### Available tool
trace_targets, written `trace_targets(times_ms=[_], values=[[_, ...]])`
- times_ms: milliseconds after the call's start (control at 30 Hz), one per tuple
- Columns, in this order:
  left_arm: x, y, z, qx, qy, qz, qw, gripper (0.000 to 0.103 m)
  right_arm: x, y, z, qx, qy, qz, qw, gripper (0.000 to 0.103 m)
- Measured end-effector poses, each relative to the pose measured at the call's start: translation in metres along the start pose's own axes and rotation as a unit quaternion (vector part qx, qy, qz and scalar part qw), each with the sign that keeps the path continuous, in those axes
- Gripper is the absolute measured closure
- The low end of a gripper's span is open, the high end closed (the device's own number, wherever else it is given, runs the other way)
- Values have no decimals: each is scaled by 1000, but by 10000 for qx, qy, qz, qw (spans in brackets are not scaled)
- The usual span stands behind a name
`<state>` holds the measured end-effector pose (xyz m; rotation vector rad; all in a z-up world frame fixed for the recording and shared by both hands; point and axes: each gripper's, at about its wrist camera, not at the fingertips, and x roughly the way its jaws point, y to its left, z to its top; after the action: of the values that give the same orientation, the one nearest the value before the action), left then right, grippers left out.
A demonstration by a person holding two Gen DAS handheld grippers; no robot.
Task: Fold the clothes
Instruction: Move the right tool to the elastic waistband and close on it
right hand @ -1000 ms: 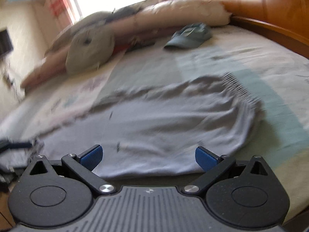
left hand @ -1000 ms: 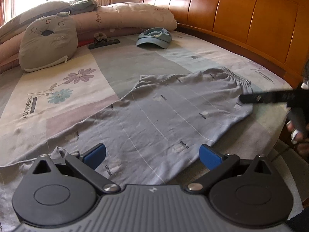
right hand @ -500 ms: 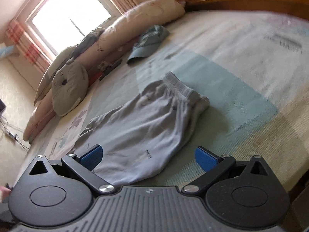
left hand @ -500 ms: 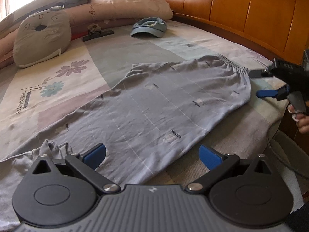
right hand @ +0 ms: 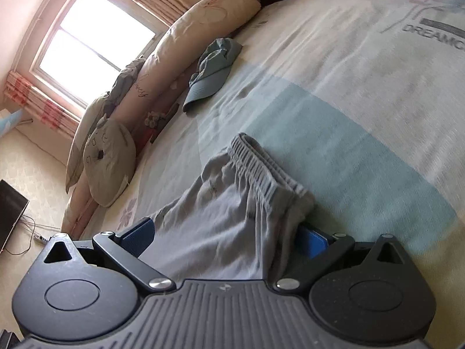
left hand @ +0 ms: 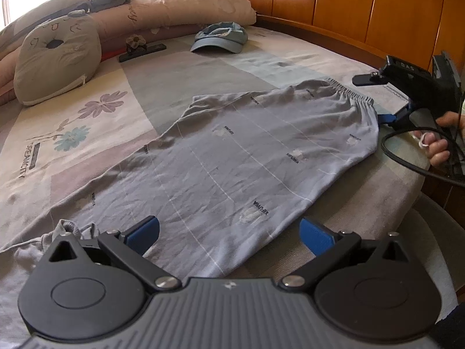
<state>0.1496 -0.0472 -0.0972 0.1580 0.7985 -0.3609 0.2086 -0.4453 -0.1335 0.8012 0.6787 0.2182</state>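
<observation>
**One pair of grey trousers, two grippers at its ends**

A single pair of grey trousers [left hand: 232,157] lay spread flat across the patterned bedspread [left hand: 87,110], its elastic waistband [right hand: 261,163] toward the wooden headboard [left hand: 348,14] side and its legs running back toward the left gripper [left hand: 229,231]. That gripper hovered low over the leg end with its two blue pads [left hand: 144,231] spread wide and nothing between them.

The right gripper [right hand: 225,235] was at the waistband corner, also spread wide; the cloth bunched between its two fingers and covered part of the right-hand pad [right hand: 312,240], but the pads had not closed on it. From the left view, a hand [left hand: 438,142] held that gripper's handle, with one black cable [left hand: 407,163] looping below.

Further up the bed I counted one blue cap [left hand: 221,37], one round grey cushion [left hand: 58,61] with a stitched face, and a long rolled quilt [left hand: 189,8] along the far edge under the one window [right hand: 93,46].
</observation>
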Motion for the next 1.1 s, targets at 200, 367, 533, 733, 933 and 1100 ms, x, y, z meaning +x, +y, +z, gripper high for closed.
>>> trace_targets(times_ms=[200, 367, 533, 733, 933, 1100], values=[[0, 0, -1, -12, 23, -30, 10000, 1, 0, 8, -10, -268, 15, -44, 9996, 0], [-1, 1, -1, -25, 22, -25, 10000, 1, 5, 12, -11, -542, 1, -27, 9985, 0], [-2, 2, -1, -99, 10, -19, 9999, 1, 13, -1, 4, -234, -169, 215, 9994, 0], [-2, 6, -1, -181, -55, -230, 9996, 1, 14, 11, -16, -582, 62, 533, 9969, 0], [-3, 5, 5, -292, -105, -322, 9990, 1, 19, 2, -9, -404, -267, 720, 9962, 0], [1, 9, 4, -536, -62, -560, 9970, 1, 18, -4, -7, -283, -501, 782, 9953, 1]])
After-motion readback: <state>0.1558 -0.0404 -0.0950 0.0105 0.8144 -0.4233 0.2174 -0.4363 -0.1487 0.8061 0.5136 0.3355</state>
